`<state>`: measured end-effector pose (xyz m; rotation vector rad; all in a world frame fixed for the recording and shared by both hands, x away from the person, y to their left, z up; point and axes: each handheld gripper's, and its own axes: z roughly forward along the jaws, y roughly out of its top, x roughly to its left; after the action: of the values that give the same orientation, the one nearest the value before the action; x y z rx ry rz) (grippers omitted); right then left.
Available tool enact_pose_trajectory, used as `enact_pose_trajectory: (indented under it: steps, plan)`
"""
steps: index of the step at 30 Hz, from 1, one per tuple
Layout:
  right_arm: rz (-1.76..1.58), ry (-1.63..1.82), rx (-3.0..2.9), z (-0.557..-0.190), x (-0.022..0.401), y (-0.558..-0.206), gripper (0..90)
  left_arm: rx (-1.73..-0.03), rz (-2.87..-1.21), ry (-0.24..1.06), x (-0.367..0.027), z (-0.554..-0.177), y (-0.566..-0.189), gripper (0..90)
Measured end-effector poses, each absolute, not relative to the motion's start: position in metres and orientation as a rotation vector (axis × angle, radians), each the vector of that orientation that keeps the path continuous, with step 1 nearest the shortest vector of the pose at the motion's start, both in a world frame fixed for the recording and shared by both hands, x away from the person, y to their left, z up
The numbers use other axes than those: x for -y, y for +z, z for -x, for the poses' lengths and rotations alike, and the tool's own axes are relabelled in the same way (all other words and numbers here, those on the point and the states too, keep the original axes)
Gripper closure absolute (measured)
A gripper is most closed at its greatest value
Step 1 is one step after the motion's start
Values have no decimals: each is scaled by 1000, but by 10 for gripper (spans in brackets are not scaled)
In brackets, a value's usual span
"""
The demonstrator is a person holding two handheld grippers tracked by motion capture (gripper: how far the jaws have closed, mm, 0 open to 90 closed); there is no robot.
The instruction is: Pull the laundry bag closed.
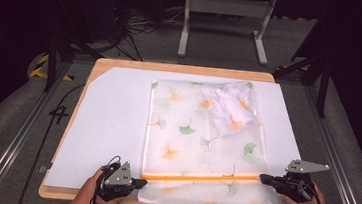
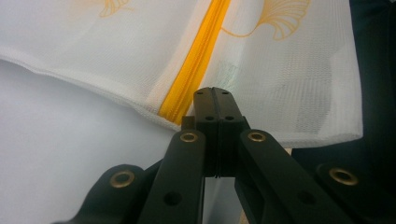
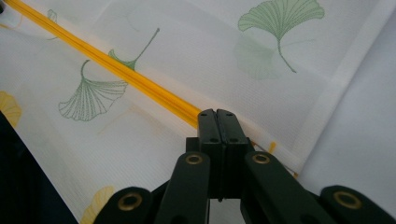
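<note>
Lying between both grippers' fingertips (image 1: pixel 143 182): orange zipper (image 1: pixel 201 179)

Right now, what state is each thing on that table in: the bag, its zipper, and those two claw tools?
Mesh bag: flat on the white sheet, near edge past the table's edge.
Zipper: zipped shut, as far as shows.
Cloth: crumpled in the bag's far right corner.
Left gripper: shut, at the zipper's left end.
Right gripper: shut, at the zipper's right end.
</note>
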<state>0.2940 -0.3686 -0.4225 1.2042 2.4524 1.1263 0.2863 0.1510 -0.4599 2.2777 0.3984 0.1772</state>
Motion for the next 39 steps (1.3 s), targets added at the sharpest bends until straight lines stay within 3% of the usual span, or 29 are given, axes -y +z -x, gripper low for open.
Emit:
enact_pose_trajectory:
  steps: [39]
  plan:
    - [-1238,1135,-2394,-289,388,-422,900,-399,-2278,180,-152,-286,-459,900]
